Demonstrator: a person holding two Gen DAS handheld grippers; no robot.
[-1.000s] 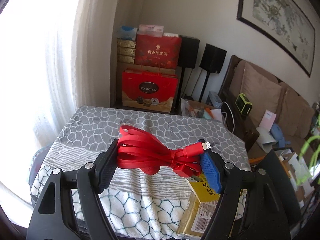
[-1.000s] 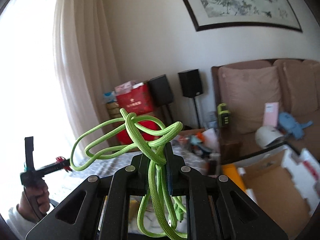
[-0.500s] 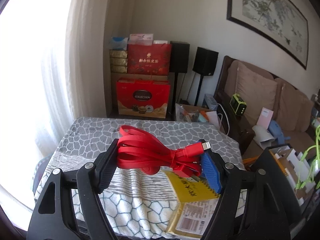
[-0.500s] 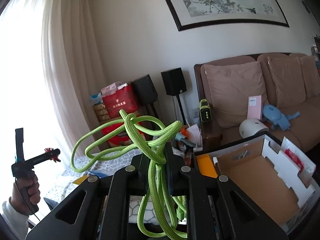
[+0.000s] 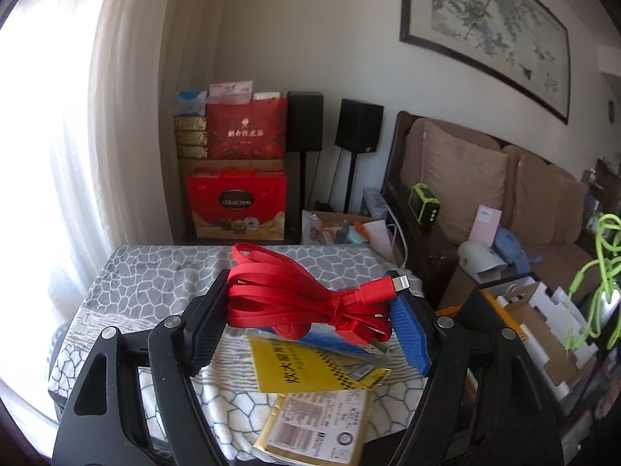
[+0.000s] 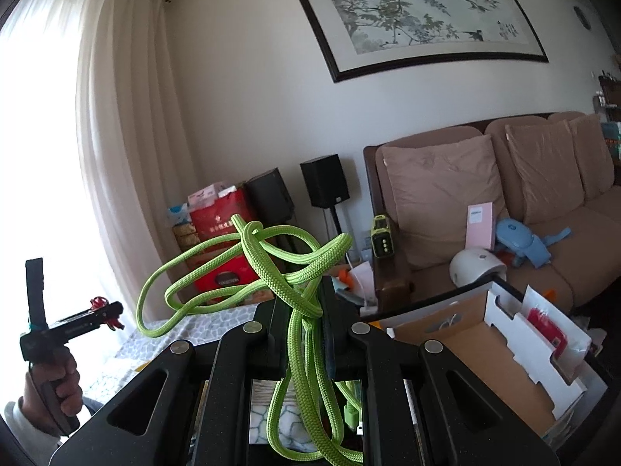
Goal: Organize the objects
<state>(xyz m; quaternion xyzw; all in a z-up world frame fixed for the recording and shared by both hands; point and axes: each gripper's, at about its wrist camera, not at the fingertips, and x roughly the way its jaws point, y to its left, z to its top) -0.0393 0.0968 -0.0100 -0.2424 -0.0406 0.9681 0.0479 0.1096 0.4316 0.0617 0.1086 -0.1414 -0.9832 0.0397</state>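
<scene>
We are clamping a bundled flat red charging cable [image 5: 306, 303] in our left claw [image 5: 310, 324] above the patterned-cloth surface [image 5: 155, 268]; our right claw [image 6: 299, 318] is pinching a tangled lime-green braided rope [image 6: 271, 268] — a red gift box [image 5: 237, 204] reading "COLLECTION" is standing beyond.

Your left gripper [image 5: 310, 310] holds the bundled red flat cable [image 5: 306, 303] clamped across its width between both pads, the white-tipped plug pointing up-right. Directly below lies a yellow packet [image 5: 306, 372] over a gold label pouch [image 5: 322, 427], both on the patterned grey-white cloth [image 5: 155, 272]. At right edge, a green cord [image 5: 597, 272] hangs over an open cardboard box [image 5: 543, 334].
</scene>
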